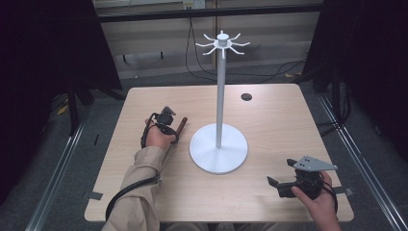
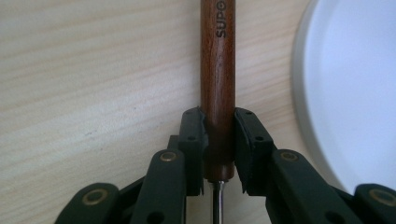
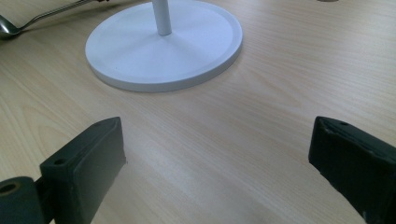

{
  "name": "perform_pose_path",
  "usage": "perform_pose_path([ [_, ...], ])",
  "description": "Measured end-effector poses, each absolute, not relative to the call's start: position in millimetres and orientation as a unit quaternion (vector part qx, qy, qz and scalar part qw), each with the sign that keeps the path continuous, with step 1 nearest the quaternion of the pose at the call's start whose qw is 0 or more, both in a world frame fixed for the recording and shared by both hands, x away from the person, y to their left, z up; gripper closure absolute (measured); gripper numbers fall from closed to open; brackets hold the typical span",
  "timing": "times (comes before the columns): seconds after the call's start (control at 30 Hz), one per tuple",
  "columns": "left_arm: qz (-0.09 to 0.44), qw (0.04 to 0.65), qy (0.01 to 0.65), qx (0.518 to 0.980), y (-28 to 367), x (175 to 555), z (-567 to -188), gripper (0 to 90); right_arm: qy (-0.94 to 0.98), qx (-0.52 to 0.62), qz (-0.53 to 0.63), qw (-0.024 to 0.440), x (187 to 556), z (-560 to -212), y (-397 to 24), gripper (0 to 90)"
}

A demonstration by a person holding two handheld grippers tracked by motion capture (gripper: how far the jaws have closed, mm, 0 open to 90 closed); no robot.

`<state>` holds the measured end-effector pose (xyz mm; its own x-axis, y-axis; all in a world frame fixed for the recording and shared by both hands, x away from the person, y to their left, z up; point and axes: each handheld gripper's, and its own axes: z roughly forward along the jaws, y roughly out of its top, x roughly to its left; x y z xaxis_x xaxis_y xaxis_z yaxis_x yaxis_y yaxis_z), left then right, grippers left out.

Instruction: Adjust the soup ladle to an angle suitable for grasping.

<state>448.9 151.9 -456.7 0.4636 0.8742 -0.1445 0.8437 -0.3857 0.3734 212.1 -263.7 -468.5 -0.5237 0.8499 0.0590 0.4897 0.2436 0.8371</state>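
Observation:
A spoon with a brown wooden handle lies on the table just left of the white stand's round base. My left gripper is shut on that handle, both pads pressed on its lower end where the metal shaft begins. The spoon's metal bowl shows in the right gripper view. My right gripper rests near the table's front right with its jaws wide apart and nothing between them. It points toward the base.
The stand's thin white pole rises to a crown of several hooks. A small dark round hole sits at the table's back. Floor rails and cables lie beyond the table edges.

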Motion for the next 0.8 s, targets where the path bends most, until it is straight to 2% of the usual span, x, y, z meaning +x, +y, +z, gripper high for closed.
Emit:
perform_pose_path([
  [0.3,0.051,0.301,0.504,0.808,169.7,438.1,-425.3,74.8,0.761,0.438,0.429,0.212,212.3,-468.1,-260.0,3.2],
  [0.5,0.06,0.347,0.497,0.793,178.8,429.8,-413.5,74.7,0.76,0.438,0.43,0.213,212.9,-468.2,-260.1,3.3],
  [0.8,0.076,0.421,0.453,0.782,183.7,411.6,-392.2,74.7,0.76,0.436,0.433,0.214,213.2,-467.7,-258.5,3.3],
])
